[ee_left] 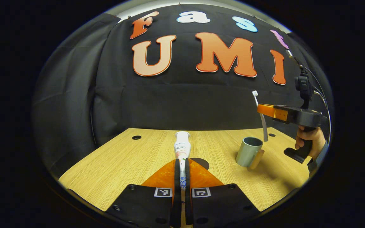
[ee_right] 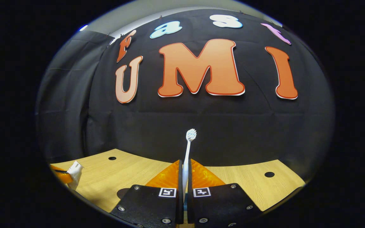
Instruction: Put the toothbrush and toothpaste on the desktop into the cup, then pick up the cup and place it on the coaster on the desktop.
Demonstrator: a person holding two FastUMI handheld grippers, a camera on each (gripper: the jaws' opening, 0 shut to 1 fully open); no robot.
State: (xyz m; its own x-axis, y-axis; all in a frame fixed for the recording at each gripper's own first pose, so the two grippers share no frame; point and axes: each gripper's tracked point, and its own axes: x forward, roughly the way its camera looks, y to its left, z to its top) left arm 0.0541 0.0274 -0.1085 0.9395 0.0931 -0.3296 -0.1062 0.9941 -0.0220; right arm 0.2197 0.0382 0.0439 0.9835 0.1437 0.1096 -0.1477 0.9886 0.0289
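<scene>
We see a light wood-grain table (ee_left: pixel 112 164) with round holes, backed by a black cloth wall (ee_left: pixel 74 95). In the left gripper view, our left tool (ee_left: pixel 182 164) is clamped on a white toothpaste tube (ee_left: pixel 182 146) pointing forward above the table. A grey cylindrical cup (ee_left: pixel 248 151) stands to the right, a dark round coaster (ee_left: pixel 203 162) between them. There too, a hand (ee_left: pixel 309 137) holds the right tool (ee_left: pixel 263 109) above the cup. In the right gripper view, that tool (ee_right: pixel 184 167) grips a white toothbrush (ee_right: pixel 188 145), bristles up.
</scene>
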